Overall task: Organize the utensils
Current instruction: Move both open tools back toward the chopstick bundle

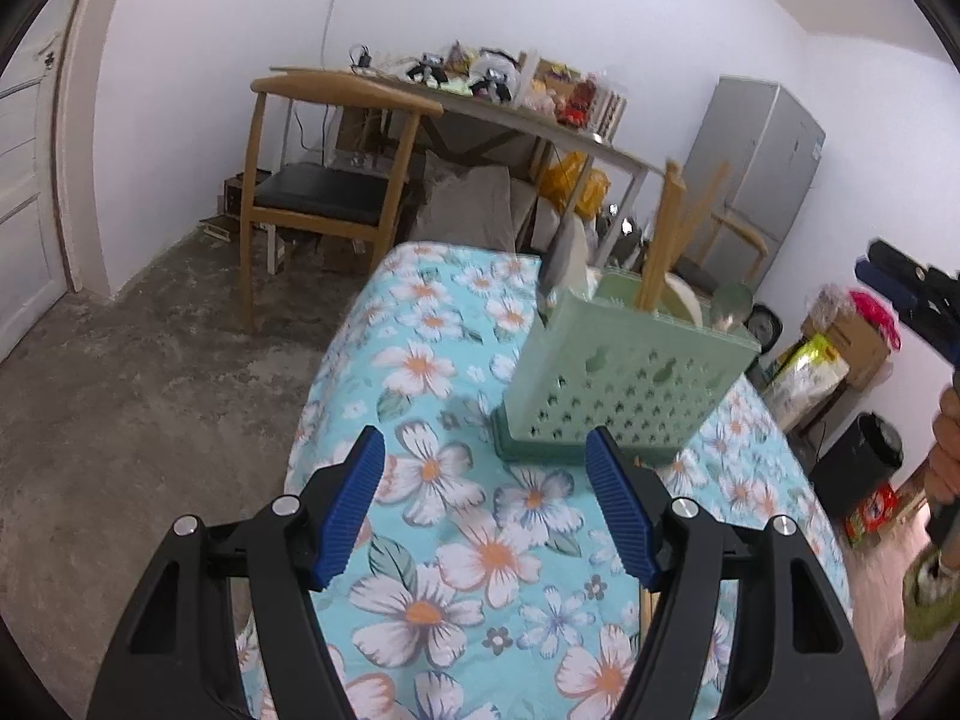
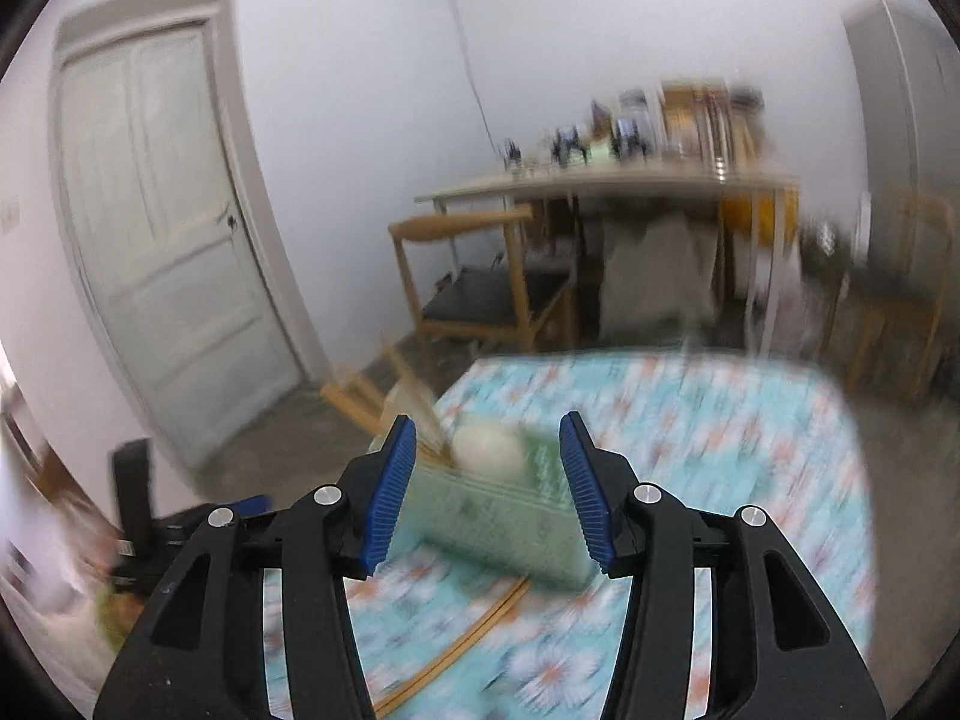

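A pale green perforated utensil holder (image 1: 624,372) stands on the floral tablecloth (image 1: 432,480). Wooden chopsticks (image 1: 666,240) and a grey-white spoon (image 1: 561,264) stick up out of it. My left gripper (image 1: 485,438) hovers just in front of the holder, open, with nothing between its blue pads. The right wrist view is blurred. There my right gripper (image 2: 489,420) is open, and the holder (image 2: 510,504) with a white spoon bowl (image 2: 486,447) sits beyond its fingers. A pair of chopsticks (image 2: 468,642) lies flat on the cloth below the holder.
A wooden chair (image 1: 312,192) and a cluttered table (image 1: 510,102) stand behind, with a grey fridge (image 1: 756,168) at the right. Boxes and a black bin (image 1: 858,456) line the right wall. A white door (image 2: 162,228) is at the left. A person's hand (image 1: 945,456) shows at the right edge.
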`<state>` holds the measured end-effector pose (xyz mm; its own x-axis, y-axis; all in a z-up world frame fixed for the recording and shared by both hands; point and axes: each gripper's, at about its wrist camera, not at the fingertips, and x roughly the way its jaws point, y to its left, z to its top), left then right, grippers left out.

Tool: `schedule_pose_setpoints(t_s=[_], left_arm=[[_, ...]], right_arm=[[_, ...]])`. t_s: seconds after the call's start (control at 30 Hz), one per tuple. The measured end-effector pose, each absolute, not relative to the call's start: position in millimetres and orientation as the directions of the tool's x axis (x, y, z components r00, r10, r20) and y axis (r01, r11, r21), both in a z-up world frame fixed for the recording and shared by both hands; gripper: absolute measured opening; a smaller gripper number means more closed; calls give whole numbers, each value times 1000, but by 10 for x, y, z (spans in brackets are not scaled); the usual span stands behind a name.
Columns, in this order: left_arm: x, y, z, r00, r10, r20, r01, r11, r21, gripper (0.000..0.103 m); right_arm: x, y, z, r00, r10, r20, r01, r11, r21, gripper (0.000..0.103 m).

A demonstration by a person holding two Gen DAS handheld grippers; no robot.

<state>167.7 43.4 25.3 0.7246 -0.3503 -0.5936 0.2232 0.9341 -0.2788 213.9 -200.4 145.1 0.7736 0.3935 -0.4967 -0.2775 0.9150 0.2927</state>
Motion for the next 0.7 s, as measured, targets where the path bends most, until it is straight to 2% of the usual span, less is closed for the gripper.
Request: schedule_pose_setpoints(t_s=[0.13, 0.27, 0.43, 0.7], left_arm=[[1675, 220, 99, 670, -319, -670, 246, 947, -205, 69], [1712, 19, -157, 590, -270, -761, 251, 957, -145, 70], [1724, -166, -432, 519, -196, -832, 249, 966, -73, 73], [1758, -331, -683, 479, -75, -875, 237, 970, 46, 82]], right_arm=[[2059, -2008, 852, 644, 494, -584, -206, 847, 490, 48], [1996, -1937, 244, 514, 572, -640, -89, 777, 623, 48], [1979, -1841, -310, 401, 672, -623, 49, 663, 747, 41], [2125, -1658, -680, 350, 738, -577, 130, 571, 810, 35]])
